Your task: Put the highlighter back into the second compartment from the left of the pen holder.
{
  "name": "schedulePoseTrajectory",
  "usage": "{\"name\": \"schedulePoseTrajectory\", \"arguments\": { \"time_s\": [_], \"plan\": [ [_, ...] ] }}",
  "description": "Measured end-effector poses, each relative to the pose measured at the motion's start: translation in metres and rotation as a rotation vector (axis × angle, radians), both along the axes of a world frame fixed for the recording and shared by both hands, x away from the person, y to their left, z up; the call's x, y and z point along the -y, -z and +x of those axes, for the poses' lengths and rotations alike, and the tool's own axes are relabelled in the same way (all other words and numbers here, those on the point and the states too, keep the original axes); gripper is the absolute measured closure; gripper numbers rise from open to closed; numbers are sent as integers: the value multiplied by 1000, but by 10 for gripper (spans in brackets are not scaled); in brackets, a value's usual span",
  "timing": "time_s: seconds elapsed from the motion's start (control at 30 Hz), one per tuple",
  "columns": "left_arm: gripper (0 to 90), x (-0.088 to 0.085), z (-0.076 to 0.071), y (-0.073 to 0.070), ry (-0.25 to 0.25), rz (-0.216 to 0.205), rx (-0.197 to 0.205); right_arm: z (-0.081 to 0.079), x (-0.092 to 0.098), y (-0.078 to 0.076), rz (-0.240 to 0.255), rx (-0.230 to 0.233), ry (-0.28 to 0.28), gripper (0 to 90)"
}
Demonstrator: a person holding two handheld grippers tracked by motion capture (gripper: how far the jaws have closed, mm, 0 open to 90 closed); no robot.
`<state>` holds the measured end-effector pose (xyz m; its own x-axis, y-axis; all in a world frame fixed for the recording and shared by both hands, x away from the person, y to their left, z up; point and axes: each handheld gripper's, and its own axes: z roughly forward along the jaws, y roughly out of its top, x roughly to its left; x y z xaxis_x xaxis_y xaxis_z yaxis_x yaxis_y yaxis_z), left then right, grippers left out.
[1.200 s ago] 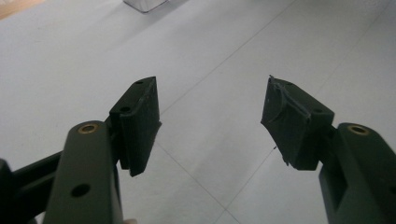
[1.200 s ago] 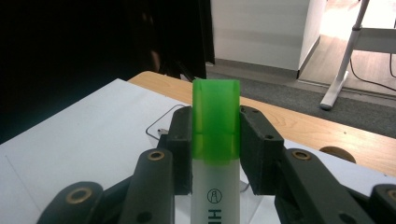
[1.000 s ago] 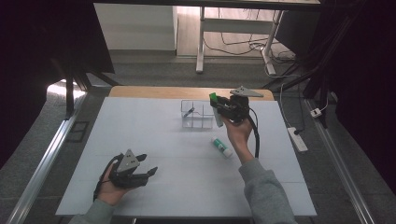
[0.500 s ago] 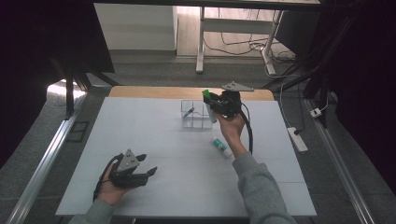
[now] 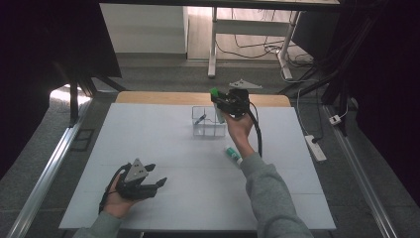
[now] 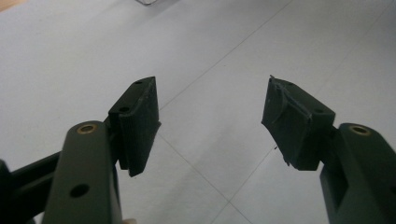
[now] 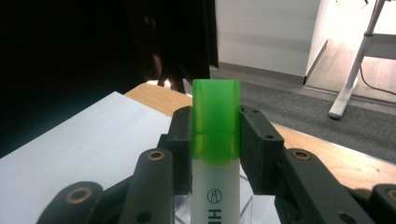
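Highlighter [image 7: 215,154]: green-capped marker with a white barrel, standing upright between the jaws of the right tool [image 7: 215,140], above the clear box at the far middle of the desk.
Desk [image 5: 148,139]: largest thing here, white top with a wooden strip along the far edge; mostly bare, nothing between the hand and the box.
Clear box [image 5: 208,128]: see-through organiser with thin walls and compartments; 1 blue pen [image 5: 200,119] leans in the left one. Probably light enough to slide if bumped.
Right tool: closed on the highlighter, pads pressing just where cap meets barrel.
Left tool [image 6: 212,121]: jaws wide apart with nothing between them, resting low at the near left of the desk, well apart from the box.
Handling: light, stiff, smooth plastic; likely to slip or swing if pinched loosely. Gripping the barrel seems safer, since the cap could pull off.
Second marker [image 5: 232,154]: lies flat on the desk beside the right forearm, clear of the path.
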<state>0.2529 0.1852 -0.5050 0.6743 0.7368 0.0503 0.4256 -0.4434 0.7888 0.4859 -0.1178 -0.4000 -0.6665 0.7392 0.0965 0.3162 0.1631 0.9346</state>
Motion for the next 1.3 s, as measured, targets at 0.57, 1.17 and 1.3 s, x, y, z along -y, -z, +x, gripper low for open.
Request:
{"name": "schedulePoseTrajectory", "arguments": {
  "time_s": [0.57,1.17,1.3],
  "plan": [
    [355,1,1,2,7,10,-11,23,-18,14,28,15,14,663],
    [353,1,2,4,8,19,-17,36,-26,20,61,23,22,663],
    [353,1,2,5,8,20,-19,36,-28,22,59,18,19,660]
  ]
}}
